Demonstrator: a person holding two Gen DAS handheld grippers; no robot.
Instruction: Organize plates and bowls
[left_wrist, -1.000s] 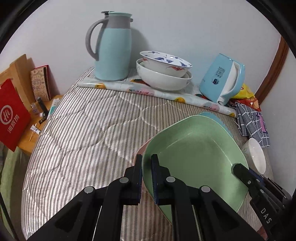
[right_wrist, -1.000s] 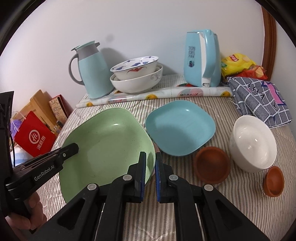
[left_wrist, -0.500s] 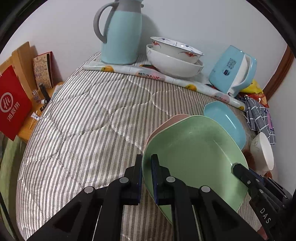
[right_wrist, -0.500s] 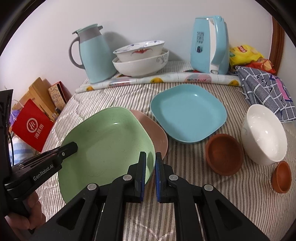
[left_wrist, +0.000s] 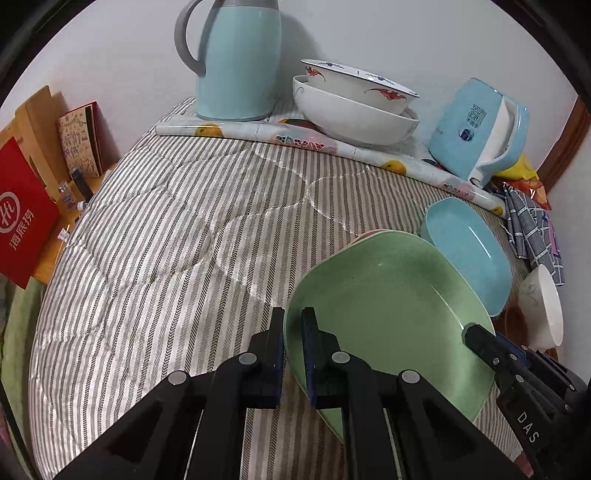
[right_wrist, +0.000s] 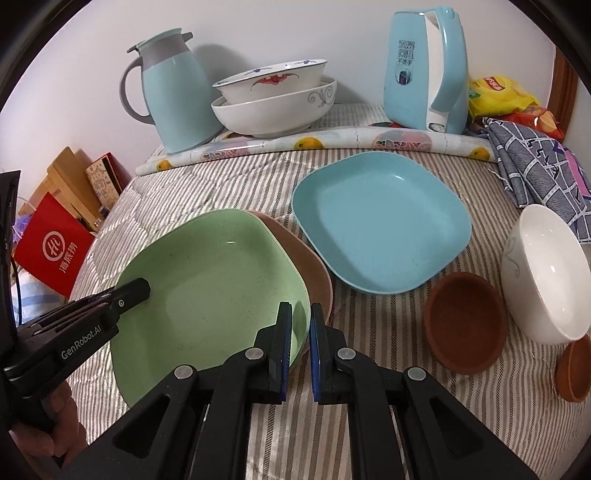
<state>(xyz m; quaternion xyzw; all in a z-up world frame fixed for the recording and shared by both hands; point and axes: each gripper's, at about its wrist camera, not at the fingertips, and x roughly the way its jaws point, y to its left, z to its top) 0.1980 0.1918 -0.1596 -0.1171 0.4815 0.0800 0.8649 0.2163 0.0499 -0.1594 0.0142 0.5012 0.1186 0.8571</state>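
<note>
A green square plate (right_wrist: 207, 288) is held at two rims, over a pink plate (right_wrist: 310, 262) that shows only along its far right edge. My right gripper (right_wrist: 300, 332) is shut on the green plate's near right rim. My left gripper (left_wrist: 293, 332) is shut on its left rim and shows in the right wrist view (right_wrist: 142, 288) too. A blue square plate (right_wrist: 380, 221) lies just right of the pink one. Further right stand a brown bowl (right_wrist: 463, 325), a white bowl (right_wrist: 546, 273) and a small brown bowl (right_wrist: 576, 369). Whether the green plate touches the pink one is hidden.
At the back, two stacked white bowls (right_wrist: 277, 99), a light blue thermos jug (right_wrist: 177, 92) and a blue kettle (right_wrist: 424, 66) stand behind a rolled patterned sheet (right_wrist: 332, 142). A checked cloth (right_wrist: 535, 162) lies at the right. The striped cloth's (left_wrist: 166, 258) left side drops off to a red bag (left_wrist: 22, 218).
Both grippers have sunk with the green plate toward the striped cloth. The pink plate has come into view beneath the green plate's far edge.
</note>
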